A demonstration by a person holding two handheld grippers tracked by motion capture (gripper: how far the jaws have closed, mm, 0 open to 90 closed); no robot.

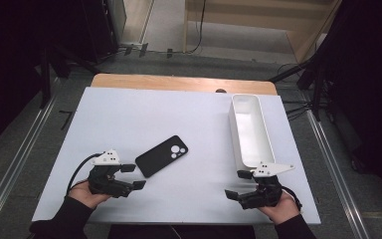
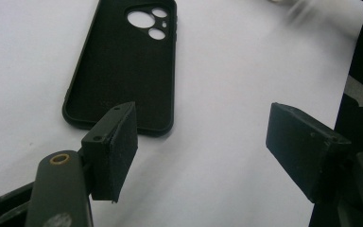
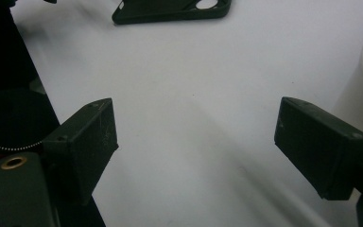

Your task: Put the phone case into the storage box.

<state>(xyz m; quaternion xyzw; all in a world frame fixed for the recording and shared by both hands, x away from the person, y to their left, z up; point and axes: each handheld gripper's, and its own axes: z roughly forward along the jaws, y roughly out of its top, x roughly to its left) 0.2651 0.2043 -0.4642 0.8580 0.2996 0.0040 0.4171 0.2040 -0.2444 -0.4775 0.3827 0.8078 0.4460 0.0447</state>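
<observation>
Reaching for the phone case (image 1: 161, 156) is the step in hand. The left claw (image 1: 133, 176), jaws apart and empty, sits just short of the case's near end. Advance it so one jaw passes each long side, then close squarely. The right claw (image 1: 238, 184) is likewise apart and empty, well away from the case. The case is black, flat on the white tabletop (image 1: 129, 114), hollow side up, camera cutout at its far end, with the white bin (image 1: 248, 129) beyond it.

Grey floor (image 1: 25, 144), dark surroundings
</observation>
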